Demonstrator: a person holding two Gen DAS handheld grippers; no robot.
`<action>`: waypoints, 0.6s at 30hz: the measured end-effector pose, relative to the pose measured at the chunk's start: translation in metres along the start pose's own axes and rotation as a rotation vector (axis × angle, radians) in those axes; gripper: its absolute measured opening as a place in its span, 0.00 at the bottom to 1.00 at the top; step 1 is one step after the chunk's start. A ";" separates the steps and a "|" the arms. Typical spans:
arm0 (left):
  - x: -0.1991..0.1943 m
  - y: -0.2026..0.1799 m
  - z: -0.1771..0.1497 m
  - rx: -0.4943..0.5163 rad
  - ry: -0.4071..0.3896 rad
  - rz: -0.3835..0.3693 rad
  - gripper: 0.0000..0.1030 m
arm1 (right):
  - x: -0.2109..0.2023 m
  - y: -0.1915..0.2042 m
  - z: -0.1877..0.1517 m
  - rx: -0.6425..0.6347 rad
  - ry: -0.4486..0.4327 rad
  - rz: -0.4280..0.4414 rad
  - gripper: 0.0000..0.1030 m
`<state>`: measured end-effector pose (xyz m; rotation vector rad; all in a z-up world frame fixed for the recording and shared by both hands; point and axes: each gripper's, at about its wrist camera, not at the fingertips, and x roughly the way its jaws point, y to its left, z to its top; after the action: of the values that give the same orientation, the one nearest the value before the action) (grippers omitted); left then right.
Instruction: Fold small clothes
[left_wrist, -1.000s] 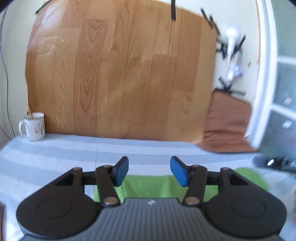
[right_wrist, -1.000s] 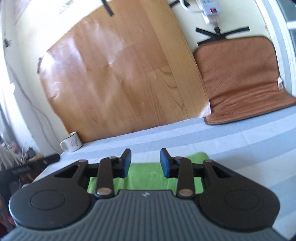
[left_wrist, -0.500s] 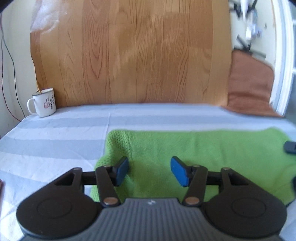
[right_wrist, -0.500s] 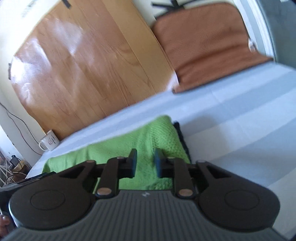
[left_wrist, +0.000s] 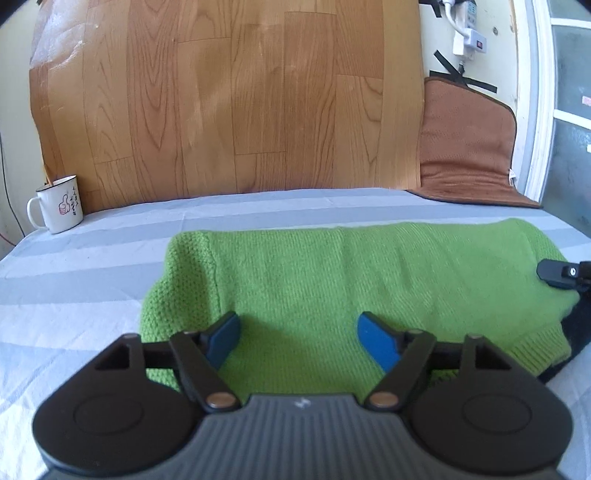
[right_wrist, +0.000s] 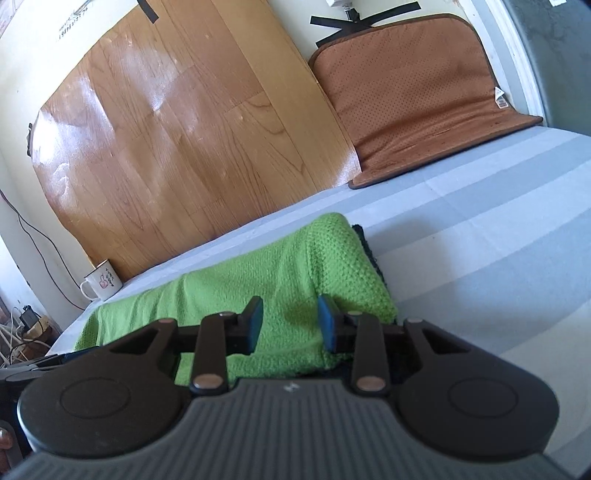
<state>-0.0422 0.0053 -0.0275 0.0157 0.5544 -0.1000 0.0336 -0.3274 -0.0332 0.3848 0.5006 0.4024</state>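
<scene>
A green knitted garment (left_wrist: 351, 273) lies spread flat on the striped grey-blue sheet (left_wrist: 92, 280); it also shows in the right wrist view (right_wrist: 280, 280). A dark layer shows under its right edge (right_wrist: 373, 254). My left gripper (left_wrist: 297, 338) is open, low over the garment's near left part. My right gripper (right_wrist: 290, 321) is open, low over the garment's right end. Neither holds anything. A tip of the right gripper shows at the right edge of the left wrist view (left_wrist: 561, 273).
A white enamel mug (left_wrist: 57, 205) stands at the sheet's far left, also in the right wrist view (right_wrist: 101, 284). A wood-pattern sheet (left_wrist: 229, 99) covers the wall behind. A brown cushion (right_wrist: 413, 88) leans at the back right. Cables (right_wrist: 22, 332) lie off the left side.
Both grippers have tilted down and come low over the green garment. The left jaws have opened wider; the right jaws closed partway, then opened again.
</scene>
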 end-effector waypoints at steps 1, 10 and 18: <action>0.000 0.000 0.000 0.002 0.001 0.001 0.72 | 0.000 0.000 0.000 -0.001 -0.001 0.001 0.36; 0.001 0.000 -0.001 0.001 0.010 -0.008 0.77 | -0.002 0.002 -0.002 -0.010 -0.007 0.020 0.44; 0.001 0.000 -0.001 0.006 0.015 -0.008 0.79 | -0.002 0.002 -0.003 -0.010 -0.008 0.020 0.46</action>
<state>-0.0419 0.0052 -0.0292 0.0197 0.5688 -0.1091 0.0301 -0.3257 -0.0341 0.3821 0.4868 0.4227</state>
